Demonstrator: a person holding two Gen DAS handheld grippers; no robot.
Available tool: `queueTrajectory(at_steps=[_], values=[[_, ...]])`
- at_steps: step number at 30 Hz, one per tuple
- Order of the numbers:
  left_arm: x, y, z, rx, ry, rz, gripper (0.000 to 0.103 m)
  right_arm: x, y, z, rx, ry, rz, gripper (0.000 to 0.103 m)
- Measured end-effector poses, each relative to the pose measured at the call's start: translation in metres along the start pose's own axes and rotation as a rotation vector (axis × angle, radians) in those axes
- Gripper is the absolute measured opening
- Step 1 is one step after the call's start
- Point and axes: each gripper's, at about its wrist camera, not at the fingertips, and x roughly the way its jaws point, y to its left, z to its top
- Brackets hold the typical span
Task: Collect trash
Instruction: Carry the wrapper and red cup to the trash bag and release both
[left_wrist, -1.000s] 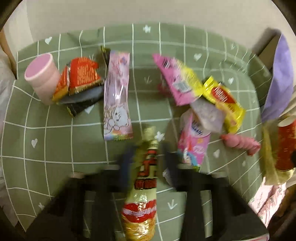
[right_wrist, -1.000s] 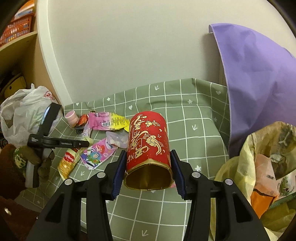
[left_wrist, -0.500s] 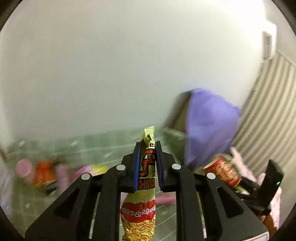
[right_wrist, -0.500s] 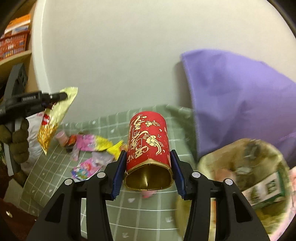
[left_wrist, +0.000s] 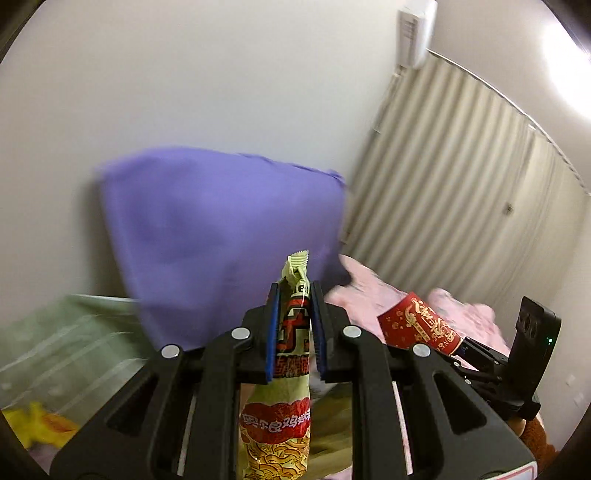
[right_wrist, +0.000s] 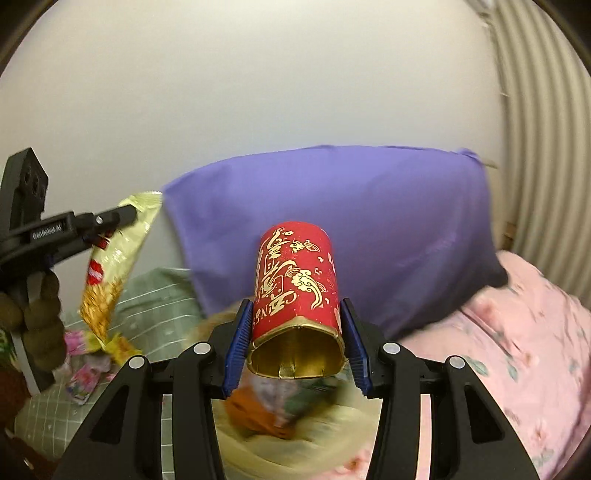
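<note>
My left gripper (left_wrist: 293, 326) is shut on a yellow-green snack wrapper (left_wrist: 282, 424) with red print, which hangs down between the blue pads. The same wrapper (right_wrist: 114, 258) dangles from the left gripper (right_wrist: 127, 214) at the left of the right wrist view. My right gripper (right_wrist: 295, 341) is shut on a red tube with gold patterns (right_wrist: 295, 280), its gold open end facing the camera. The tube (left_wrist: 419, 326) also shows at the right of the left wrist view. A yellowish trash bag (right_wrist: 295, 432) with wrappers inside lies blurred right below the tube.
A purple pillow (right_wrist: 369, 225) leans on the white wall behind both grippers. Pink floral bedding (right_wrist: 535, 350) lies to the right. The green checked cloth (right_wrist: 159, 295) with several leftover wrappers (right_wrist: 88, 369) is at the lower left. Ribbed curtains (left_wrist: 461, 192) hang on the right.
Both grippers rose off the green cloth and swung right toward the pillow and bag. The left one lifted the snack wrapper clear; the right one carried the red tube over the bag.
</note>
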Motion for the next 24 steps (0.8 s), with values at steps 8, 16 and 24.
queueTrajectory(at_steps=[8,16,24], values=[[0.102,-0.018,-0.014,-0.052,0.025,-0.112,0.015,-0.003,-0.041,-0.019,0.006,0.030,-0.099,0.045],[0.121,0.015,-0.066,-0.099,0.198,-0.047,0.015,0.021,-0.037,-0.031,0.010,0.094,-0.058,0.045],[0.103,0.050,-0.060,-0.179,0.226,-0.029,0.031,0.063,-0.011,-0.038,-0.017,0.161,0.050,0.049]])
